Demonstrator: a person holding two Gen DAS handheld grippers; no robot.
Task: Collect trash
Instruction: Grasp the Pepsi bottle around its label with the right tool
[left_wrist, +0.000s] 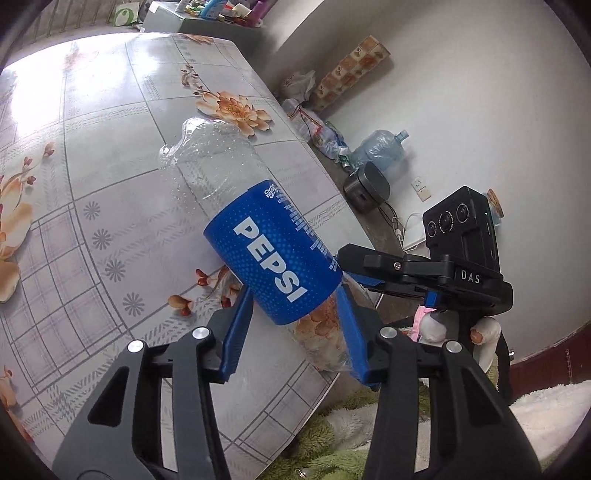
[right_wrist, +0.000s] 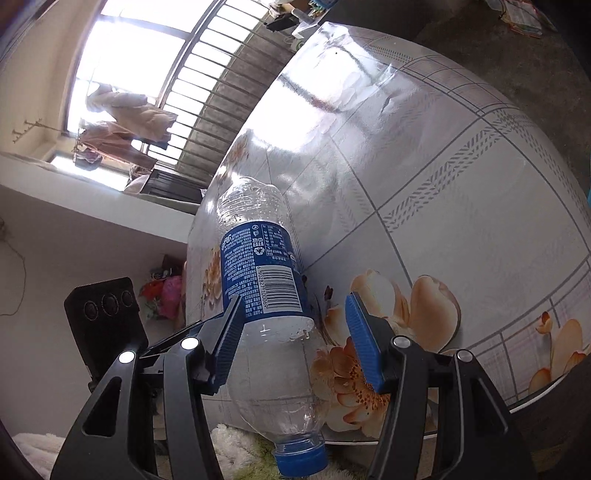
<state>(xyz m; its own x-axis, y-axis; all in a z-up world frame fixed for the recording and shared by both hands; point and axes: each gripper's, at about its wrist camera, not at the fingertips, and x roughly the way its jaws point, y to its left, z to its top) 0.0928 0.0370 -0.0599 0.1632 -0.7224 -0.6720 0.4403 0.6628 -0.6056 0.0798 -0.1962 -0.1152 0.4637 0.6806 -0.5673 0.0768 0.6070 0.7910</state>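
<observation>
Bottle (left_wrist: 273, 254) label reads PEPSI — other gripper (left_wrist: 369, 273) marked DAS.

"PEPSI" runs in big white capitals along the blue label (left_wrist: 275, 254) of the clear plastic bottle (left_wrist: 221, 166) lying on the flowered table. A small logo and a line of fine white print sit at the label's far edge, too small to read. To the right, the letters "DAS" stand in white on the black body of the right gripper (left_wrist: 471, 277). Seen from the other side, the same label (right_wrist: 258, 273) carries a barcode with digits under it, a recycling mark, and blocks of tiny print I cannot make out.
</observation>
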